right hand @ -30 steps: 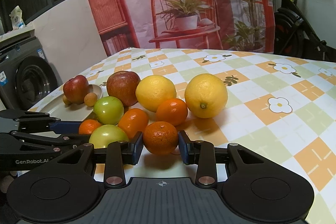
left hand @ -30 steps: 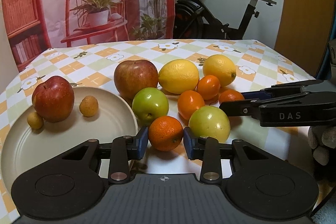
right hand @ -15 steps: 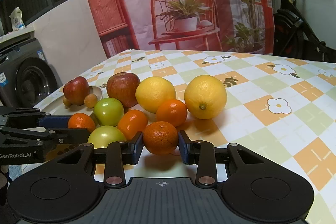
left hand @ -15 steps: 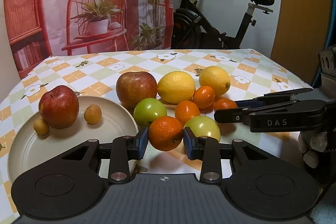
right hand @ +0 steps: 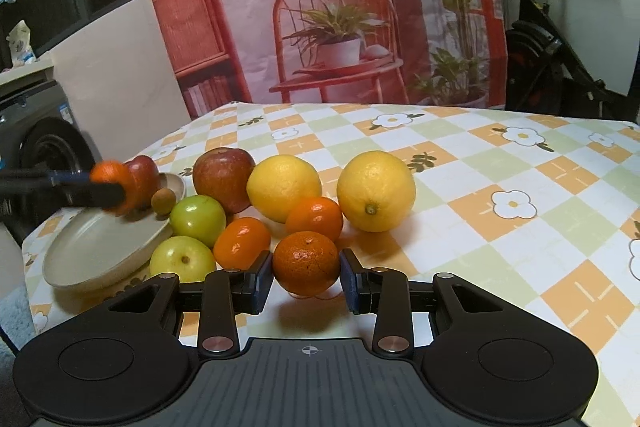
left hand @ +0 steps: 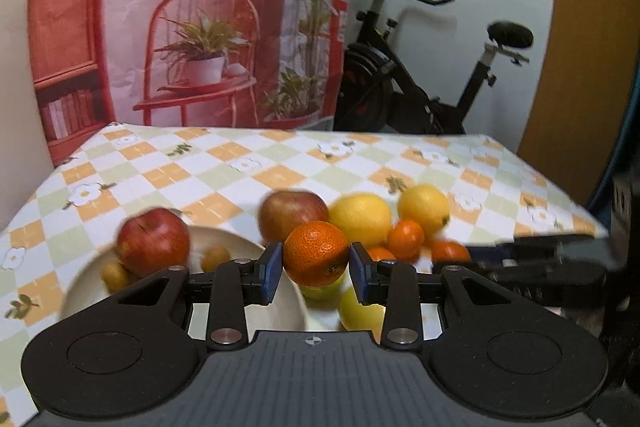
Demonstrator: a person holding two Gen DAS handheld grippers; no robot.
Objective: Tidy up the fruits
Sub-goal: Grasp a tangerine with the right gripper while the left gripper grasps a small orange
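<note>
The left gripper (left hand: 316,265) is raised off the tabletop (left hand: 224,171), its blue-padded fingers (left hand: 272,269) clamped on a mandarin (left hand: 316,253) that hangs in the air above the near-right rim of the cream plate (left hand: 86,293); from the right wrist view the same mandarin (right hand: 109,175) appears blurred at the far left, level with the red apple on the plate (right hand: 143,175). The right gripper (right hand: 306,281) sits low and level near the tabletop, its fingers (right hand: 260,279) closed against the two sides of a second mandarin (right hand: 306,263), which rests on the checked cloth at the near edge of the fruit cluster, stem dimple facing up and slightly toward the camera. The plate holds the red apple and two small tan round fruits, one (right hand: 163,201) just right of the apple and one (left hand: 114,275) at its near left. Off the plate, on the tabletop, lie another red apple (right hand: 223,179), two lemons (right hand: 284,187) (right hand: 376,190), the larger right one with its long axis pointing toward the camera, tip end nearest, two green apples (right hand: 198,219) (right hand: 183,259) touching the plate's right rim, and two more mandarins (right hand: 242,242) (right hand: 315,219) packed between them. The left wrist view is motion-blurred except for the gripper and its fruit.
</note>
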